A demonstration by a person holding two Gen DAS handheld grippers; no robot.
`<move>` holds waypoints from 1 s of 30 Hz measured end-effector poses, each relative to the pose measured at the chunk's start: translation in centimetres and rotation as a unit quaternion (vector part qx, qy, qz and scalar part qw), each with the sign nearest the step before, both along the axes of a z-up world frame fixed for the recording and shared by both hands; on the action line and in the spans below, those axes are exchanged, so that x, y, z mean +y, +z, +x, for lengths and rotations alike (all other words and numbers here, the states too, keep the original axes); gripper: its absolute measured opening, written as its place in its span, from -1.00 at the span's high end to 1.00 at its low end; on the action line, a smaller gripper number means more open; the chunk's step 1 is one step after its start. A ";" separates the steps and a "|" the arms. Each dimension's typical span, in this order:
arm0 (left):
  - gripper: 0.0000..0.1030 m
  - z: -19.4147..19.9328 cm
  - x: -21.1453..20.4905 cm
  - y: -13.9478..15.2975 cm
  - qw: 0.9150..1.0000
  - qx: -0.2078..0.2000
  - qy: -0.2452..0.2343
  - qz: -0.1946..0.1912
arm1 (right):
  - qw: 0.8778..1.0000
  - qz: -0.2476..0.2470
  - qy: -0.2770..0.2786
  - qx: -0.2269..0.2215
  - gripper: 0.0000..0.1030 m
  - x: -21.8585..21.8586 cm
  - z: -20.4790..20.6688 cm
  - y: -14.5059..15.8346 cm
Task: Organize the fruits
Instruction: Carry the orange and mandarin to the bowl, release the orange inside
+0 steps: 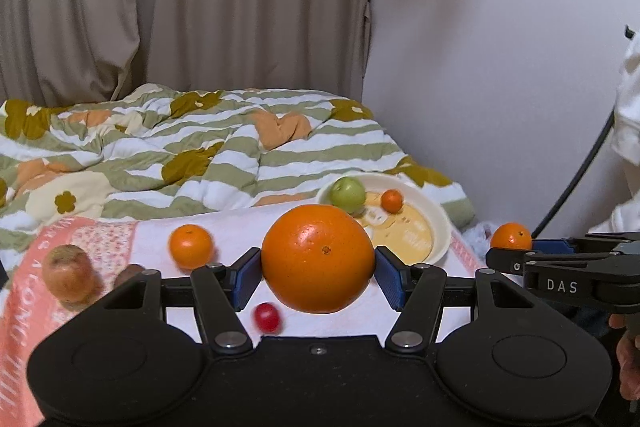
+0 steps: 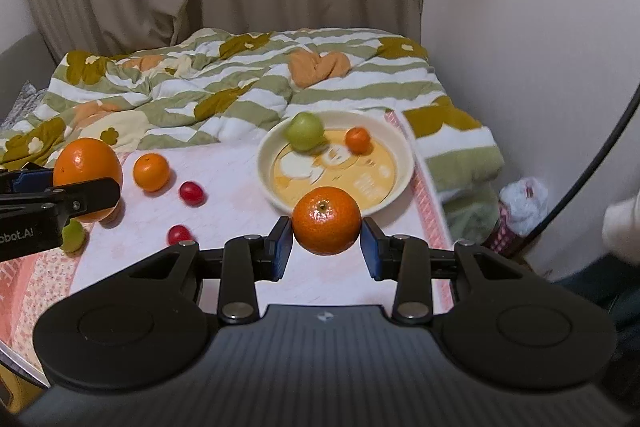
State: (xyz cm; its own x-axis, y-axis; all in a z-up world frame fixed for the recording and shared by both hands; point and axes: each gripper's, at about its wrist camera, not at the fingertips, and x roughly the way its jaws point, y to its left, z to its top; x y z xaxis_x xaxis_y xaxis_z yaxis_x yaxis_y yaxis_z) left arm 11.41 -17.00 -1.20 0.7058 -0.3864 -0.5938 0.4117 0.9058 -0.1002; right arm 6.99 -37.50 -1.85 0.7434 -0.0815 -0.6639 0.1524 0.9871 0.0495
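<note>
Evidently both tongs carry fruit clear of the cloth for the bowl [image 2: 400,187] at frame centre: the left gripper [image 1: 318,269] clamps a large orange [image 1: 318,259], the right gripper [image 2: 326,247] pinches a mandarin [image 2: 326,221], low centre in each view.

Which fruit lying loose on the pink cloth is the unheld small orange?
Start at the cream round bowl on the pink patterned cloth. Left of it lies a small round orange mandarin. Beside it lie smaller red cherry tomatoes, and no claw holds it.
</note>
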 end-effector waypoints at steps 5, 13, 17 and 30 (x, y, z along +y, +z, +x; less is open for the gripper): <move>-0.26 0.6 -3.6 0.0 0.999 0.010 0.030 -0.011 | 0.999 -0.004 0.035 -0.006 -0.02 -4.2 1.5 0.7; -0.26 3.1 -8.7 -1.2 0.998 0.031 0.061 -0.007 | 0.998 -0.003 0.070 -0.005 -0.01 -9.4 5.1 0.3; -0.26 5.1 -10.6 -2.2 0.997 0.046 0.061 0.003 | 0.997 -0.010 0.074 -0.001 -0.02 -10.8 7.1 -0.4; -0.26 12.6 -15.2 -7.1 0.994 0.088 0.034 0.059 | 0.998 0.014 0.061 0.030 -0.02 -14.0 12.6 -3.7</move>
State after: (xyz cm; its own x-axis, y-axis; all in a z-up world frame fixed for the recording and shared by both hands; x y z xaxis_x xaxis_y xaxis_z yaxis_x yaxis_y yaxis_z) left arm 23.97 -32.20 -8.31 0.6096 -0.2616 -0.7483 0.3349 0.9406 -0.0559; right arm 19.60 -51.52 -5.50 0.7062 0.0257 -0.7076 0.0355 0.9968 0.0717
